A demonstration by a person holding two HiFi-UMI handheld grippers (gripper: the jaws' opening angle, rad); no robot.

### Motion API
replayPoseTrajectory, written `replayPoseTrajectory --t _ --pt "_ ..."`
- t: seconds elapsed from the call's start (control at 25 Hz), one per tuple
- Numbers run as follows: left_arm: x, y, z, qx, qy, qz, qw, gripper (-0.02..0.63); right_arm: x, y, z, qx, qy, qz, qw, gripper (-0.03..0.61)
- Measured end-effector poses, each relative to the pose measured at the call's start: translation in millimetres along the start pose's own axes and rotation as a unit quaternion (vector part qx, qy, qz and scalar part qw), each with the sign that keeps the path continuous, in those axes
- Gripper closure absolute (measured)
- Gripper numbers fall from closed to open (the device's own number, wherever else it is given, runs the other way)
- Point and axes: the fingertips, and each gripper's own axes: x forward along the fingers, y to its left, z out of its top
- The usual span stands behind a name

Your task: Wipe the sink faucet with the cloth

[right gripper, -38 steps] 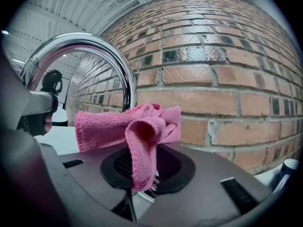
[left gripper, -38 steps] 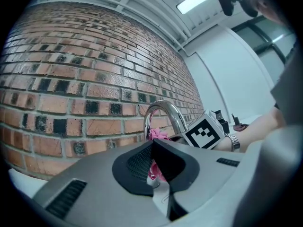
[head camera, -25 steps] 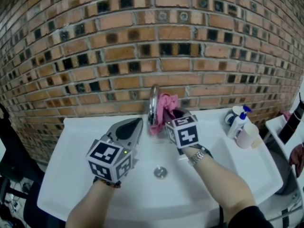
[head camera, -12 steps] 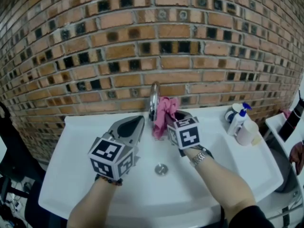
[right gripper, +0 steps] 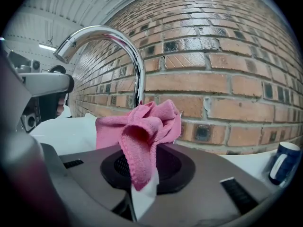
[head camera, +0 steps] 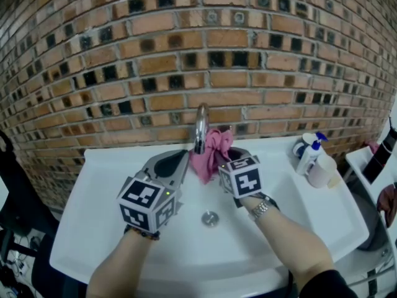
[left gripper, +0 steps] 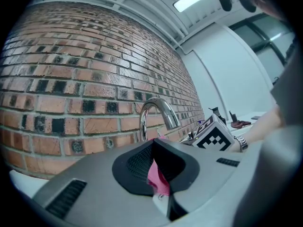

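Our right gripper (right gripper: pixel 142 193) has its jaws pinched on the cloth (right gripper: pixel 142 126), a pink bunch that stands up out of them and folds over. The cloth lies against the lower stem of the faucet (right gripper: pixel 135 56), on its right side as we look down, with the chrome spout arching higher up.

Our left gripper (left gripper: pixel 160 193) has its jaws closed together. A sliver of pink shows at their seam, and we cannot tell whether it is nipped there or lies just beyond the tips. That gripper points at the faucet from the left, its tip just beside the cloth's left edge.

Both grippers are over the back of the white sink (head camera: pixel 93 222), with the drain (head camera: pixel 209 218) between our wrists. We wear a watch (head camera: pixel 259 208) on the right wrist. Bottles (head camera: pixel 310 157) stand at the sink's right rear, and a brick wall (head camera: pixel 186 54) rises behind.
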Motion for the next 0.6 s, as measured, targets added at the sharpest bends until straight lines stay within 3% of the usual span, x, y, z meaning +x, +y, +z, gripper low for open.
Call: replayPoseTrajectory --t 0.6 --pt "4.4 -10.0 -12.3 0.014 0.02 -0.016 0.9996 0.607 -5.7 9.4 -21.1 0.005 0.023 0.012 1.0 0.512"
